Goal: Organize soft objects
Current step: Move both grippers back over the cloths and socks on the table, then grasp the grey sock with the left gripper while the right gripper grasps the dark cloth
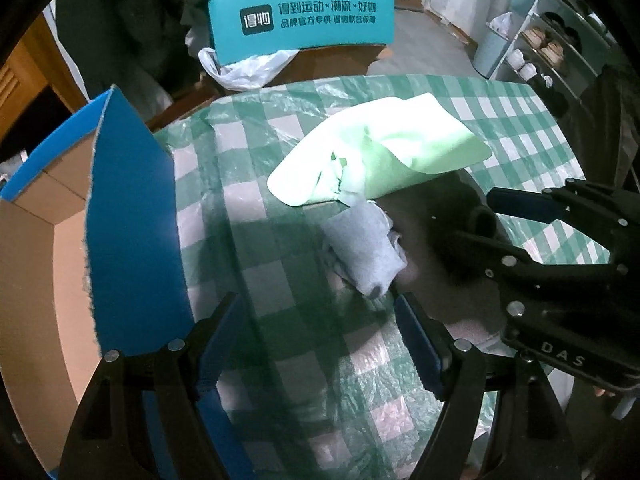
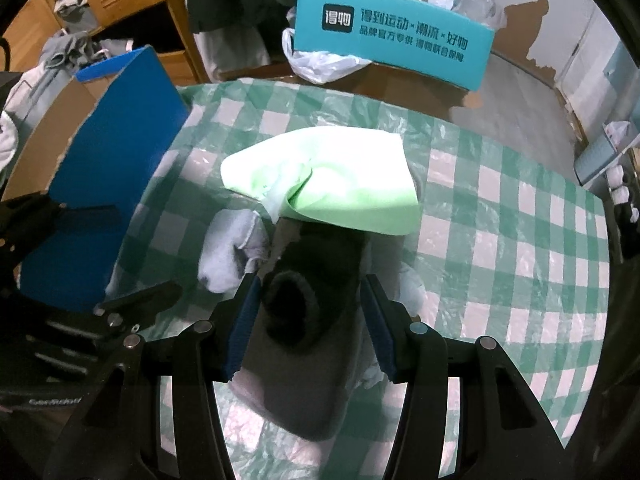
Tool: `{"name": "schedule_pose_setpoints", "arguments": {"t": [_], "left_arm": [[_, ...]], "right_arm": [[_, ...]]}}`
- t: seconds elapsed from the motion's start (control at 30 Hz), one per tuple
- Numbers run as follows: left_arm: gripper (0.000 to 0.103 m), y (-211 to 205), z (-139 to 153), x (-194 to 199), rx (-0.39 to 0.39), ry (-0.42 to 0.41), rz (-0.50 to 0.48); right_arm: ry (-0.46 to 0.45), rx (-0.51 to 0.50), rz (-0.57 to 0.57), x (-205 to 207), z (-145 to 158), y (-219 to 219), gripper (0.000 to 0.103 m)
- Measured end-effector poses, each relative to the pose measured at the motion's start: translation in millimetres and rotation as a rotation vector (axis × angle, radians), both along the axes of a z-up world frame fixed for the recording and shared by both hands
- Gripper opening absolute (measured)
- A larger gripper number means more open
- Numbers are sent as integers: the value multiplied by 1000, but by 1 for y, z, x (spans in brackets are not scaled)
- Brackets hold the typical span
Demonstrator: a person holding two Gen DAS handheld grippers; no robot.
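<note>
While my right gripper [image 2: 308, 320] stood wide open around the dark sock [image 2: 296, 312] without gripping it and my left gripper [image 1: 320, 344] hung open and empty, nothing looked sorted: grey sock [image 1: 364, 252] and green cloth [image 1: 400, 148] lay on the checked tablecloth [image 1: 256, 208], beside the cardboard box [image 1: 44, 248].

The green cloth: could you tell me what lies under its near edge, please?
The green cloth overlaps the far ends of a dark grey sock and a light grey sock. How far they run beneath it is hidden.
</note>
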State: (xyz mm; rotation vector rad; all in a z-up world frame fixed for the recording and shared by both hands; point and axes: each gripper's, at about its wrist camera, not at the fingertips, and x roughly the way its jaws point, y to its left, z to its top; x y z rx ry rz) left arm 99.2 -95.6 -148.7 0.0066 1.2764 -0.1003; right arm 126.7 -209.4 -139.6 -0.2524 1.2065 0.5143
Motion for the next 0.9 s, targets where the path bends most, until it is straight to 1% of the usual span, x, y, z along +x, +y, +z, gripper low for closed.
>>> {"name": "schedule_pose_setpoints", "arguments": {"t": [0.13, 0.33, 0.37, 0.43, 0.67, 0.8, 0.9], "left_arm": [[79, 0, -7, 4, 5, 15, 1], [79, -1, -21, 10, -17, 51, 10], [79, -2, -23, 11, -18, 53, 9], [79, -4, -26, 13, -13, 55, 3], [80, -12, -32, 24, -11, 56, -4], [81, -20, -32, 29, -11, 46, -14], [81, -26, -35, 33, -2, 47, -21]], "right_arm": [[7, -15, 7, 3, -7, 2, 52], [18, -32, 17, 8, -17, 0, 52], [20, -29, 17, 8, -18, -2, 51], [29, -10, 16, 9, -17, -5, 35], [66, 44, -31, 14, -17, -26, 29], [110, 122, -74, 16, -15, -42, 26], [112, 122, -69, 14, -13, -48, 26]]}}
